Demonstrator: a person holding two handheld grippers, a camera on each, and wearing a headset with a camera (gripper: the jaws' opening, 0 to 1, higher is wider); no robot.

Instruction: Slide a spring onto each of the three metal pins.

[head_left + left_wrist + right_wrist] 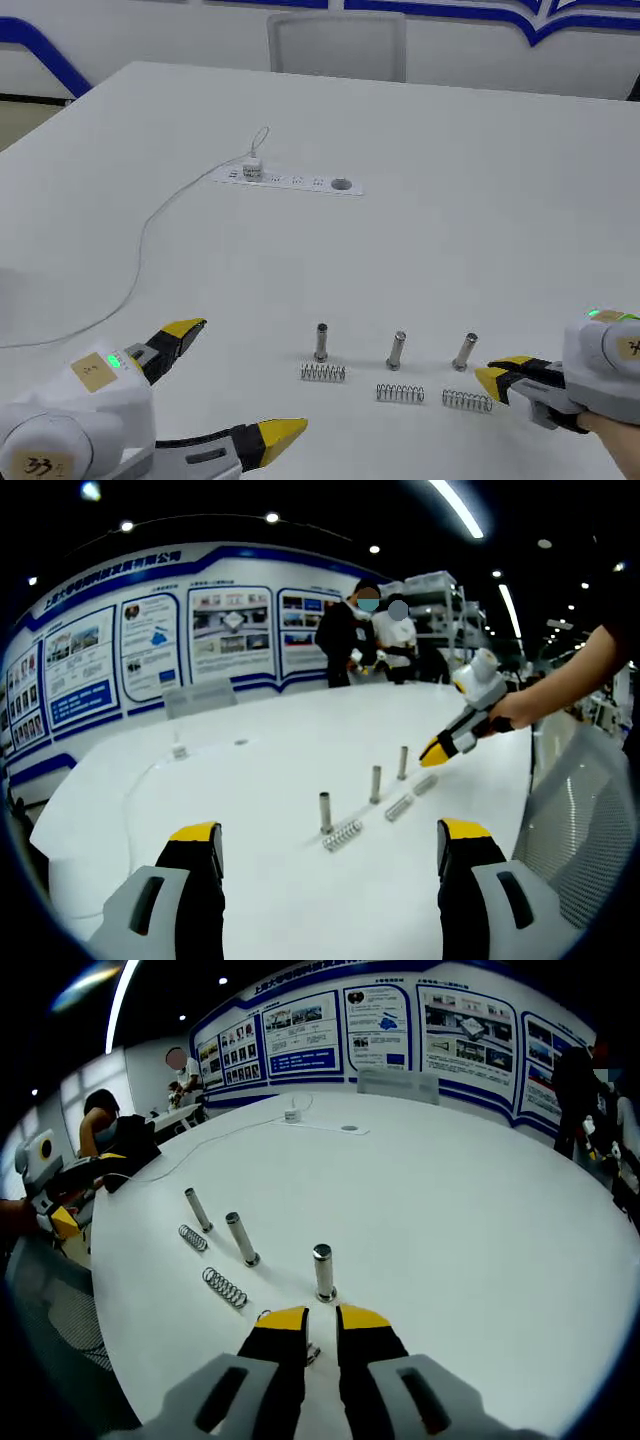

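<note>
Your left gripper gapes wide. Your right gripper has its tips nearly meeting at a coiled wire spring, grip unclear. A smooth cylindrical pin stands at its twelve o'clock.

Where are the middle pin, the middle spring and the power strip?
Middle pin [396, 350]: head view, on its shaft.
Middle spring [400, 393]: head view, on its centre coils.
Power strip [290, 181]: head view, on its top face.

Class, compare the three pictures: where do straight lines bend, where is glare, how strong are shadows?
Head view: even light, faint shadows beside the pins, lines straight. Left gripper view: fisheye bows the table edge; ceiling strip lights glare. Right gripper view: same bowing, one bright ceiling streak.
</note>
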